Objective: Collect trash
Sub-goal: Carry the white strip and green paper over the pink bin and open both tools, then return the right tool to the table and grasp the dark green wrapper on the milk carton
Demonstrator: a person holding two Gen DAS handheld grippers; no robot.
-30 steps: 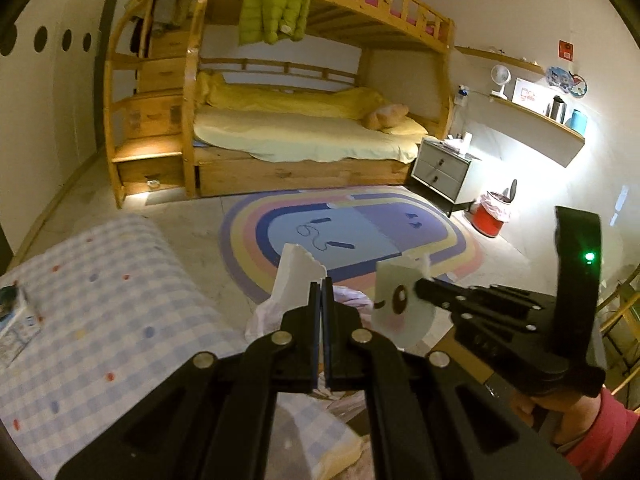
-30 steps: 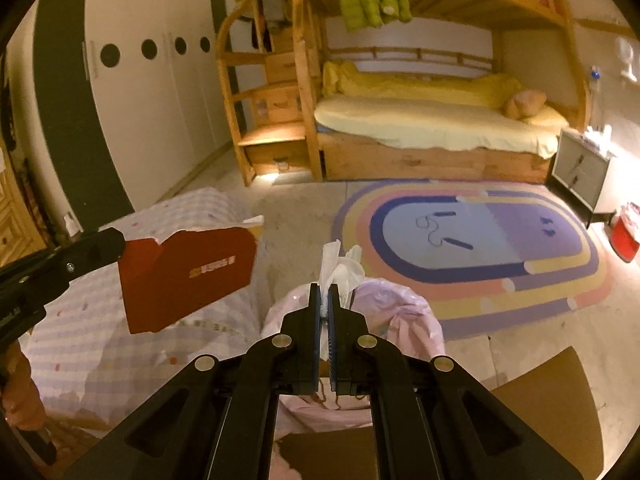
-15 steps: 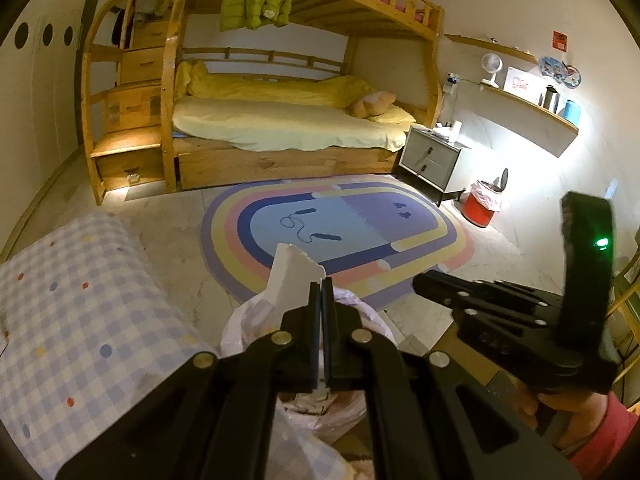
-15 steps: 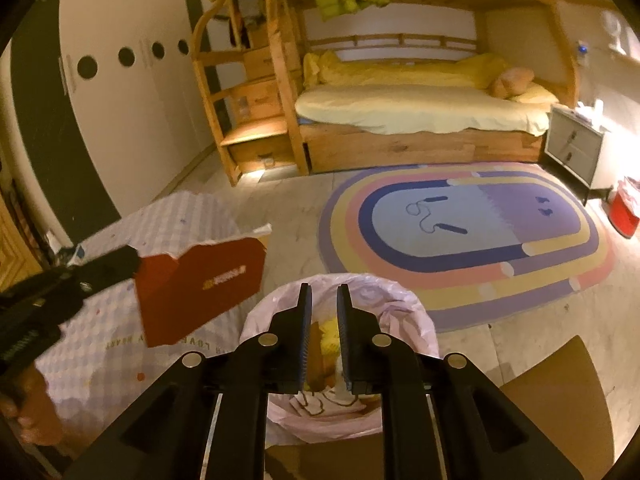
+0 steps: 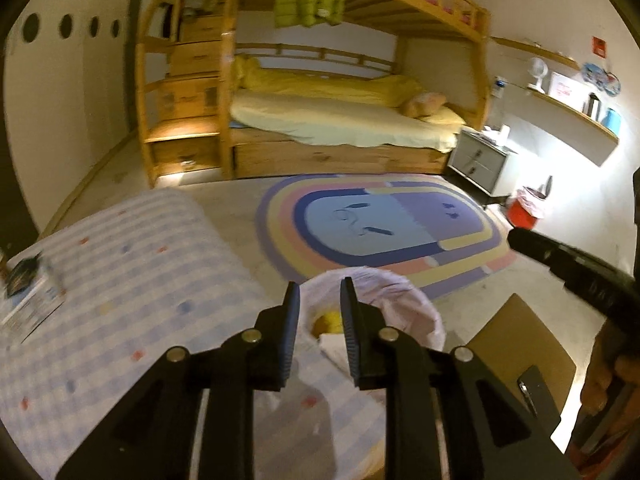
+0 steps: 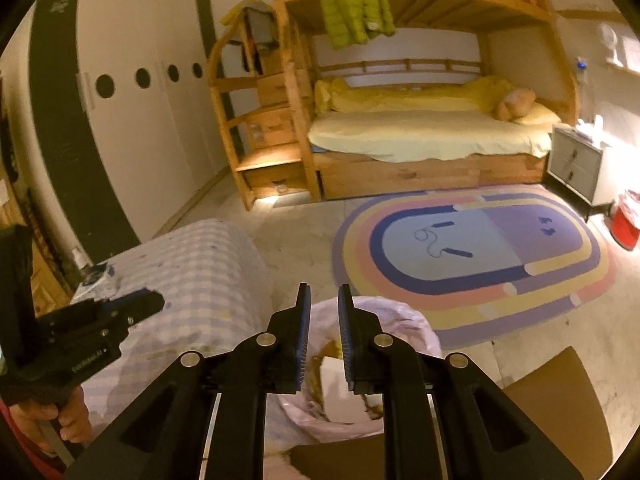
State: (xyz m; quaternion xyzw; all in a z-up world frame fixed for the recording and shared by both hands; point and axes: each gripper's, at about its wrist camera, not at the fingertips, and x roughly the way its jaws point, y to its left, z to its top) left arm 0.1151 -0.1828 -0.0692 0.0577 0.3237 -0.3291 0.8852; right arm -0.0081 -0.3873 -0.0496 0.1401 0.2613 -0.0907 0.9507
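Left gripper [image 5: 316, 294] now parted narrowly, emptied; red card no longer held. Right gripper [image 6: 323, 300] likewise parted, empty. Trash bag [image 6: 416, 320] below both, beside worktop [image 5: 120, 280]; white paper [image 6: 340, 384] seen inside.

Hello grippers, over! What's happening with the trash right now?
Left gripper open, empty. Right gripper open, empty. Both over the trash bag; scraps inside. Nothing in the way.

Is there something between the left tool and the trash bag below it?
Nothing visible. The left tool is open and empty right above the trash bag, whose mouth is open with trash inside. The checkered table lies to the left side.
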